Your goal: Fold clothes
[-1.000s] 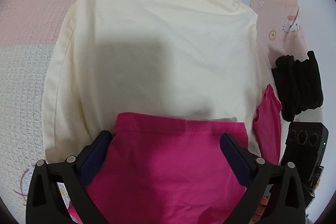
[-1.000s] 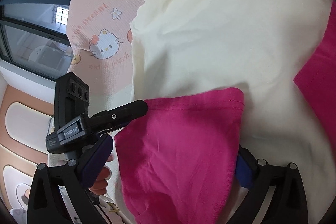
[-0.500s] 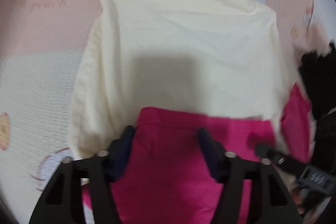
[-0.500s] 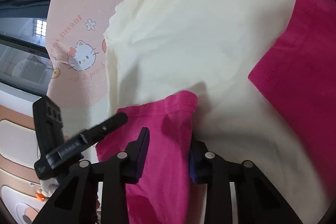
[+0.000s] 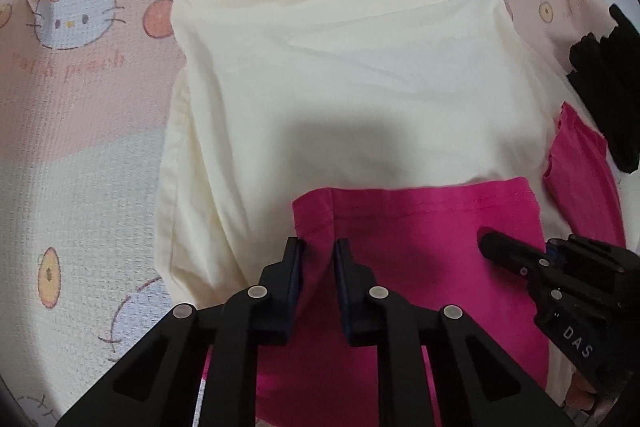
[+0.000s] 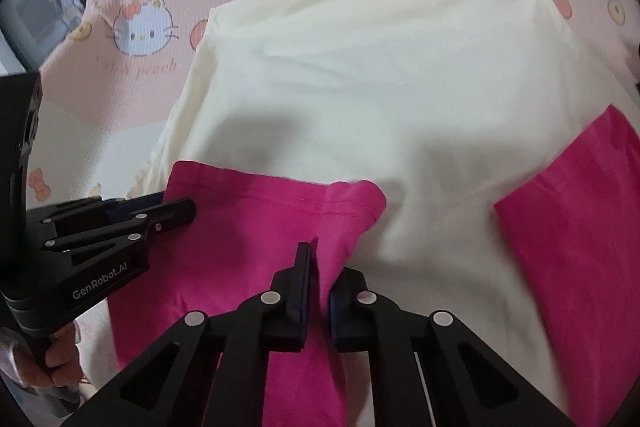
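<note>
Both claws pinch the pink garment's hem, ready to fold.
Left claw [image 5: 317, 247] and right claw [image 6: 322, 263] have just closed onto the pink garment [image 5: 420, 227]; lift evenly, probably forward, across the cream garment [image 5: 352, 67] on the bed [image 5: 80, 107].

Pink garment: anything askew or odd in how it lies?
Yes. The pink garment lies across a cream garment instead of the bedsheet. The left gripper and right gripper bunch its hem corners.
</note>
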`<action>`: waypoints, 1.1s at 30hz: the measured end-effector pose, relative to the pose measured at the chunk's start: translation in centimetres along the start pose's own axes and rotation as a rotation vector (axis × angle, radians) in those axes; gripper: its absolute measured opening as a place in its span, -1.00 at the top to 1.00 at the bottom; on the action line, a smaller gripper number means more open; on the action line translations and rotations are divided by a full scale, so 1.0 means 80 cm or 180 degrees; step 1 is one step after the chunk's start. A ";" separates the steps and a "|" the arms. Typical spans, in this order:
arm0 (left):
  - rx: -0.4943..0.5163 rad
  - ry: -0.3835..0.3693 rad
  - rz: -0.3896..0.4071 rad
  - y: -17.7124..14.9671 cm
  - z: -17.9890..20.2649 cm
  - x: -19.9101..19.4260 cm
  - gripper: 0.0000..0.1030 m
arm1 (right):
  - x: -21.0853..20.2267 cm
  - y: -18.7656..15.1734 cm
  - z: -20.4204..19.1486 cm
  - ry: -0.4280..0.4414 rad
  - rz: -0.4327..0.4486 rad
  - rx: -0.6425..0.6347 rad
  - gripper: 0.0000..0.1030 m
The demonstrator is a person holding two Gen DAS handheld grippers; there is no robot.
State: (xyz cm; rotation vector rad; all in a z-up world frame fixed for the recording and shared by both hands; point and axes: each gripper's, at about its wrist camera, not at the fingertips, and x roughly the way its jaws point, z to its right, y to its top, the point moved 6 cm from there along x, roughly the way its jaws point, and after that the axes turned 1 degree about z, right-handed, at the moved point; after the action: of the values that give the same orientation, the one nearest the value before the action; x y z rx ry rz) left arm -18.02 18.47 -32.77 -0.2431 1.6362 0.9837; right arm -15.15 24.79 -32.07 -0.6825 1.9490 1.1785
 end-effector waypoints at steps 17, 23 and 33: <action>0.0104 -0.0085 0.0097 0.016 0.020 -0.021 0.73 | -0.055 0.000 0.010 -0.0378 0.0246 -0.0273 0.93; 0.0125 -0.0145 0.0137 0.027 0.027 -0.024 0.73 | -0.049 0.001 0.043 -0.0466 0.0122 0.0048 0.93; -0.0235 -0.0708 0.0176 0.026 0.037 -0.075 0.65 | -0.069 0.009 0.063 -0.0564 0.0368 0.0008 0.90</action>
State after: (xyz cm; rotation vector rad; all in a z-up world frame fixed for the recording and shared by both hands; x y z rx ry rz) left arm -15.24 19.86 -26.49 -0.1331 1.4121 1.0751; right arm -10.87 29.93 -28.77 -0.4523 1.8603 1.2617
